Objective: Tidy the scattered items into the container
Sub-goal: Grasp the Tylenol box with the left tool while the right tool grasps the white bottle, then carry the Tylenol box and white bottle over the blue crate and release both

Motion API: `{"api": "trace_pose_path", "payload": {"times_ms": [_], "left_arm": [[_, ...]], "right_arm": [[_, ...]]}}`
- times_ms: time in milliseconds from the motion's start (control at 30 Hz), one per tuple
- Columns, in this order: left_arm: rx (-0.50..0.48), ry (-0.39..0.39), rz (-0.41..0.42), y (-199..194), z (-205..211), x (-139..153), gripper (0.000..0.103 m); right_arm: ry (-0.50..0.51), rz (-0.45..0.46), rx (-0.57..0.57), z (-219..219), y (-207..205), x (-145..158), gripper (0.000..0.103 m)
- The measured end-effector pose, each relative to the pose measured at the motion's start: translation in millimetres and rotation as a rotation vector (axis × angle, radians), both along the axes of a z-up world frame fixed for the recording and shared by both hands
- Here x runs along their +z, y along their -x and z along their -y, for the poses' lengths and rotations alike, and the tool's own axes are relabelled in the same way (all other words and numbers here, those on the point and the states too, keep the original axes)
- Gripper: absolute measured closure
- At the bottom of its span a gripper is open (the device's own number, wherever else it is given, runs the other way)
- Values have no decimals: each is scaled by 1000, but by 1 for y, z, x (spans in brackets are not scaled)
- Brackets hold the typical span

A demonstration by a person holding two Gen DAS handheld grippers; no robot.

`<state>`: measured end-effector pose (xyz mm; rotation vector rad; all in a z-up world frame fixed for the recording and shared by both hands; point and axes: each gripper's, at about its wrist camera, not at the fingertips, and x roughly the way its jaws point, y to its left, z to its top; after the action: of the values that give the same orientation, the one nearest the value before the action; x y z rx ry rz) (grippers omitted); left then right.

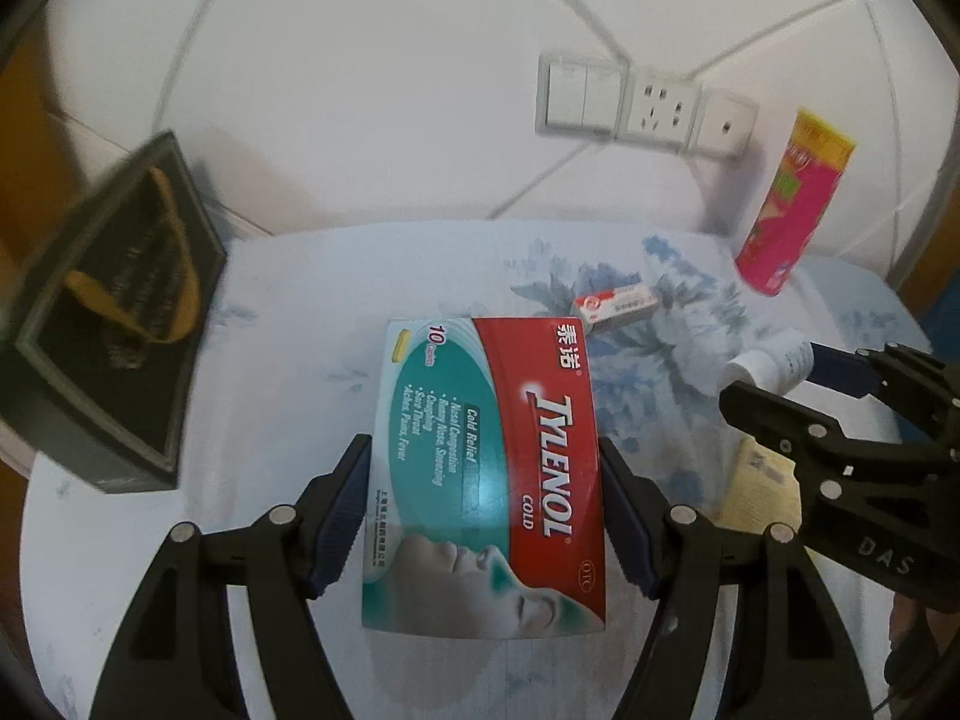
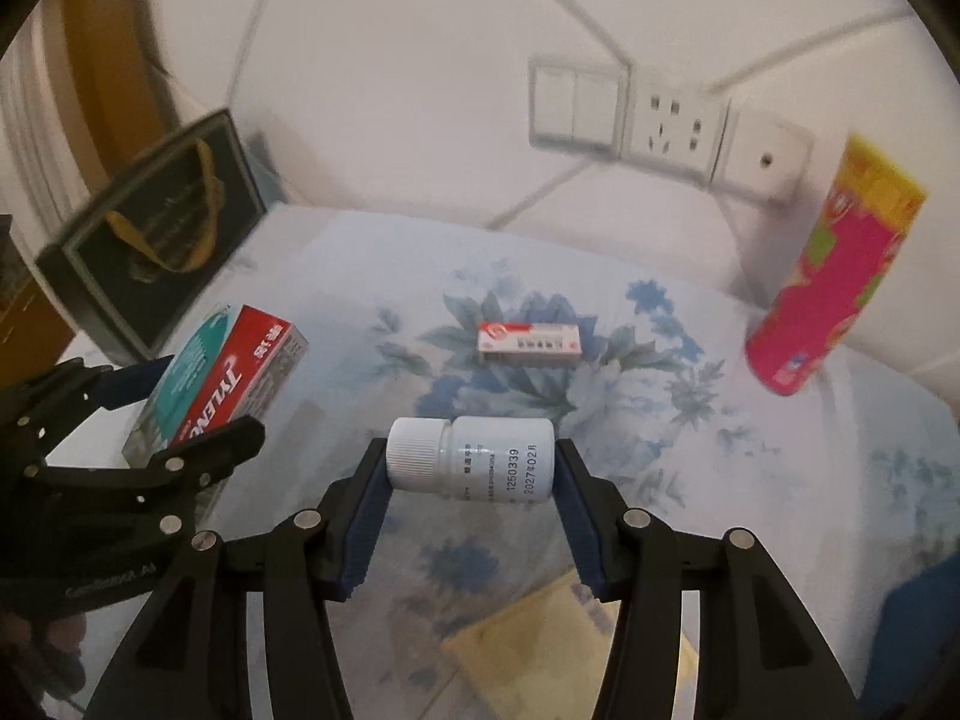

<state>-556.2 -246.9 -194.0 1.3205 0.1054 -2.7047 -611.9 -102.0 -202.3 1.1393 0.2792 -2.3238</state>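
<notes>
A Tylenol Cold box (image 1: 486,474) is being gripped across its width by the left gripper (image 1: 483,507), whose blue pads are pressing on the box's two long edges; the box is being held face-up, clear of the floral-patterned table surface (image 1: 288,312). A white pill bottle (image 2: 471,468) is being clamped lengthwise by the right gripper (image 2: 471,510), one pad being set against the ribbed cap and the other against the base, so that the bottle is being carried on its side above the surface. A small red-and-white box (image 2: 529,343) is lying flat on the blue flower print, well apart from both grippers. A pink and yellow canister (image 2: 834,276) is standing at the right by the wall, below the wall sockets (image 2: 669,126). A black gift box (image 1: 114,318) with a gold ribbon is seen at the left, tilted. A yellowish leaflet (image 2: 540,636) is lying beneath the right gripper.
</notes>
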Motion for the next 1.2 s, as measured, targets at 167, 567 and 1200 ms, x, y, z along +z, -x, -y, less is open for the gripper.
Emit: {"api": "trace_pose_path", "payload": {"times_ms": [167,567,1200], "left_arm": [[-11,4,-69,-42,-6,52,33],[-94,-3,-227,-155,-32,157,33],[-473,-95,-409,-288,-201,247,33]], "right_arm": [[21,-69,-13,-3,-46,53,50],[70,-263,-100,-45,-175,180,50],[109,-432,-514,-264,-400,281,50]]}}
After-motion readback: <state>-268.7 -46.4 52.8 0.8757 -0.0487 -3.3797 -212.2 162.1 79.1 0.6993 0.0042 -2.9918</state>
